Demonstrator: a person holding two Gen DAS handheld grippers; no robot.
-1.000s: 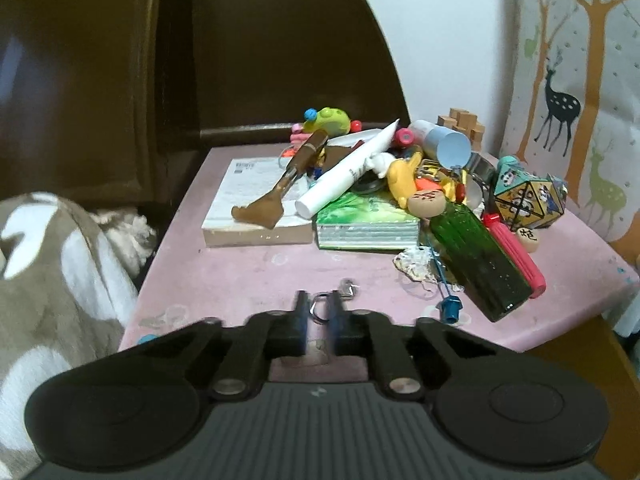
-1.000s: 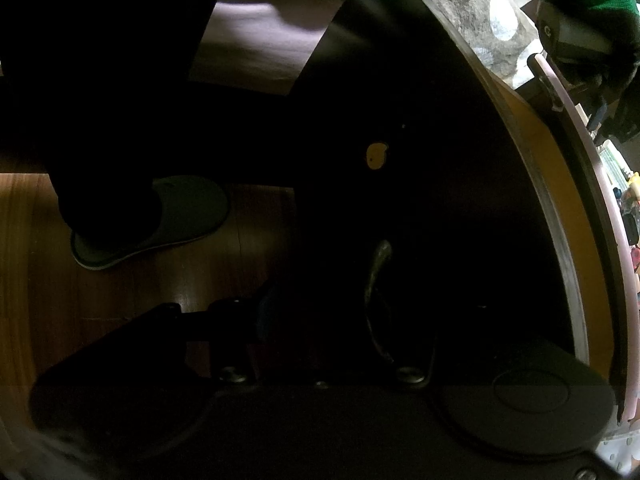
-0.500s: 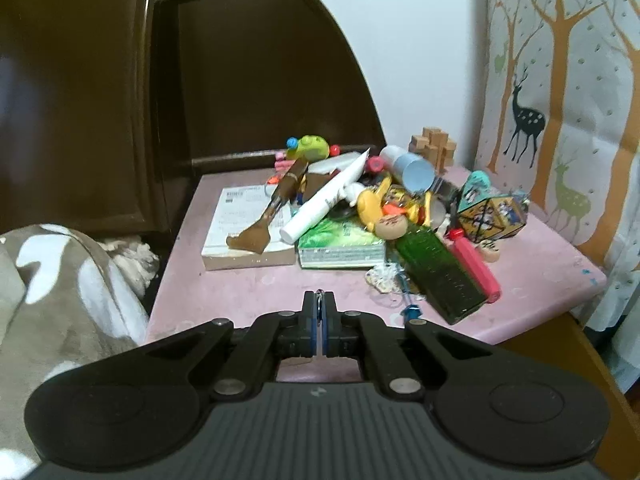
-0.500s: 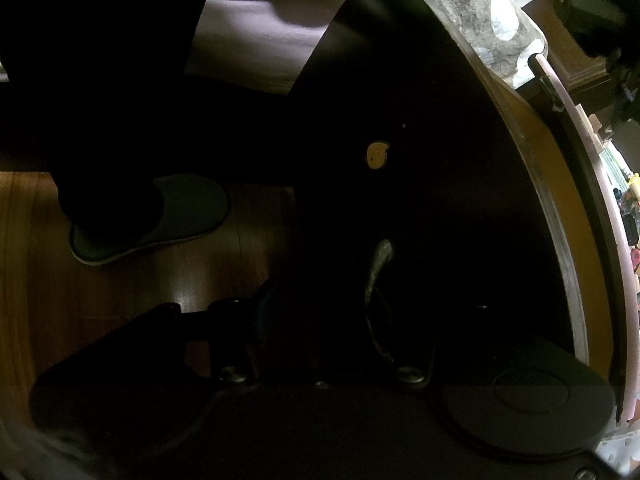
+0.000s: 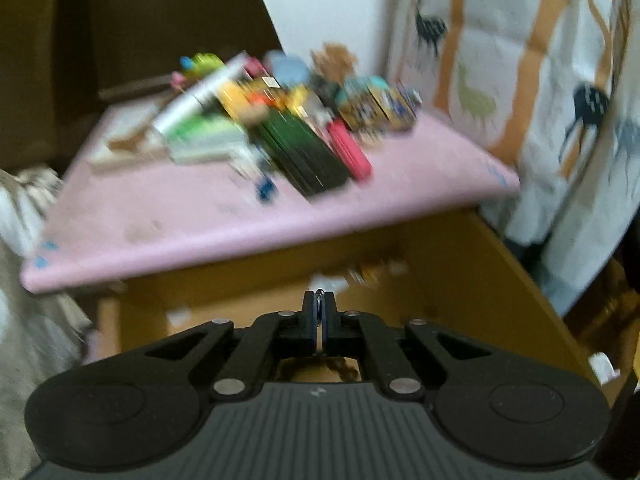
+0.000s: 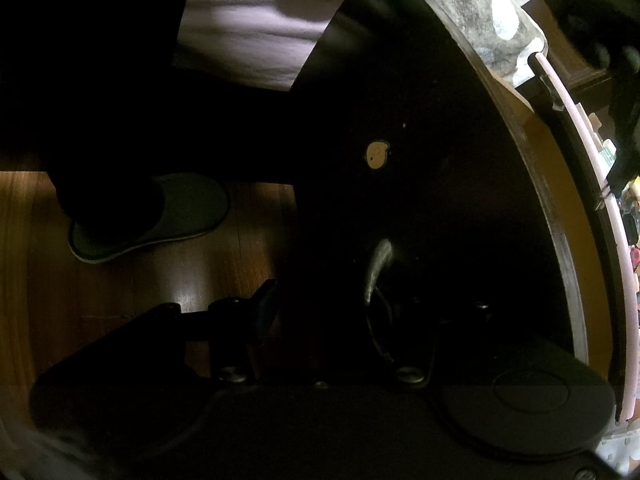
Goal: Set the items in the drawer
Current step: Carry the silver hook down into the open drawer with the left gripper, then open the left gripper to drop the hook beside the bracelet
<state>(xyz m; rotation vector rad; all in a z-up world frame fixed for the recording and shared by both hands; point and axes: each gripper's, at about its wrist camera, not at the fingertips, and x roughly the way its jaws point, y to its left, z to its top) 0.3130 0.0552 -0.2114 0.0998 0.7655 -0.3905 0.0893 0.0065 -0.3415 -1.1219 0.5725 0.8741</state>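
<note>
My left gripper [image 5: 320, 300] is shut on a small metal ring [image 5: 319, 293] whose tip shows between the pads. It hangs over the open wooden drawer [image 5: 460, 248], below the pink tabletop [image 5: 200, 216]; this view is blurred. A few small items lie inside the drawer. The pile on the table includes a green bottle [image 5: 308, 152] and a red stick [image 5: 350, 150]. In the dark right wrist view, my right gripper [image 6: 340, 312] stands open at the dark drawer front. The metal handle [image 6: 376, 264] is between its fingers, and only the left finger [image 6: 264, 308] shows clearly.
A deer-print curtain [image 5: 540, 80] hangs right of the table, and a patterned blanket [image 5: 24, 280] lies to its left. Below the right gripper are a wood floor and a person's grey slipper [image 6: 160, 216]. A round sticker [image 6: 377, 155] sits on the drawer front.
My left gripper closed on the metal ring, lifted it off the pink tabletop and swung down and right to above the open drawer. The right gripper has stayed at the handle.
</note>
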